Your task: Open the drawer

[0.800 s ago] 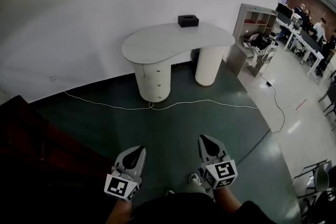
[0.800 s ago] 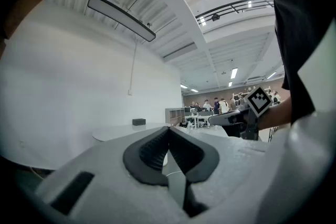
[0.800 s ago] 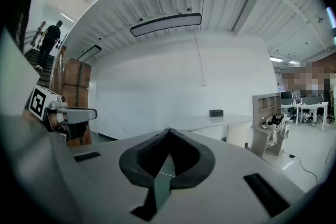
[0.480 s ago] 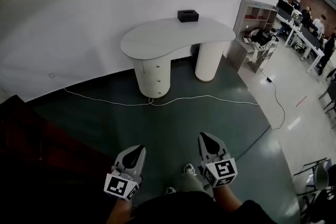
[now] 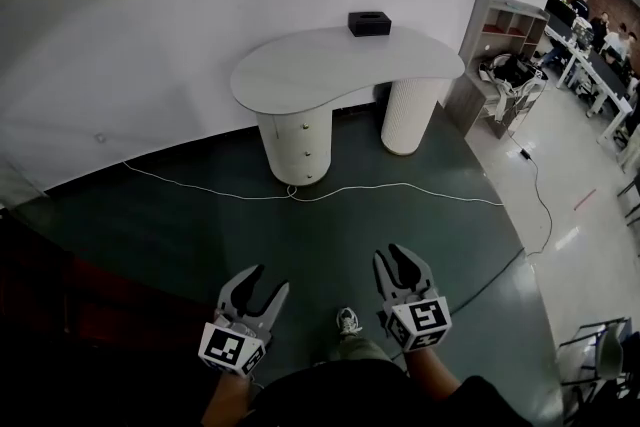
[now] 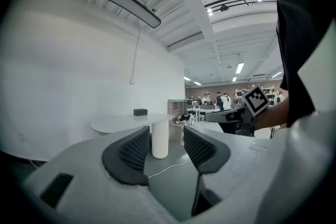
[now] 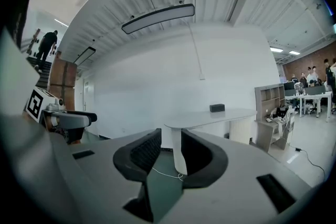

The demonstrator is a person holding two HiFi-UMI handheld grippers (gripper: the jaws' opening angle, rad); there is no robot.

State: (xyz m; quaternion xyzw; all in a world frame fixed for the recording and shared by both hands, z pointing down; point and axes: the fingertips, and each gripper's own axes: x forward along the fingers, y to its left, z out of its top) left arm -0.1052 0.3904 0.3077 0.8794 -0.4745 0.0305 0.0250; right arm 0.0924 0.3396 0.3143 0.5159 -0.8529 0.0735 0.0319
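Drawers (image 5: 299, 143), which way from the grippers?
Straight ahead, well apart across the floor, fronts flush in the desk's (image 5: 330, 65) left pedestal.
Which gripper is nearer?
Left gripper (image 5: 268, 279) lines up slightly better. It and the right gripper (image 5: 392, 255) both gape, empty.

Table (image 5: 340, 65): plain white top. Drawer pedestal (image 5: 297, 143): off-white. Round leg (image 5: 408, 115): white, finely ribbed. Box (image 5: 368, 23) at the top's far edge: black. Wall (image 5: 150, 15): plain white. Floor (image 5: 330, 225): dark grey-green, giving way to pale glossy grey at the right. Cable (image 5: 390, 184): white. Shelf unit (image 5: 497, 45): grey. Steps (image 5: 60, 305) at the left: dark reddish brown. Left gripper (image 5: 270, 278) and right gripper (image 5: 393, 253): pale grey shells, black ribbed pads (image 6: 132, 148), black-and-white square markers on each cube (image 5: 231, 349). Shoe (image 5: 347, 321): white and grey.
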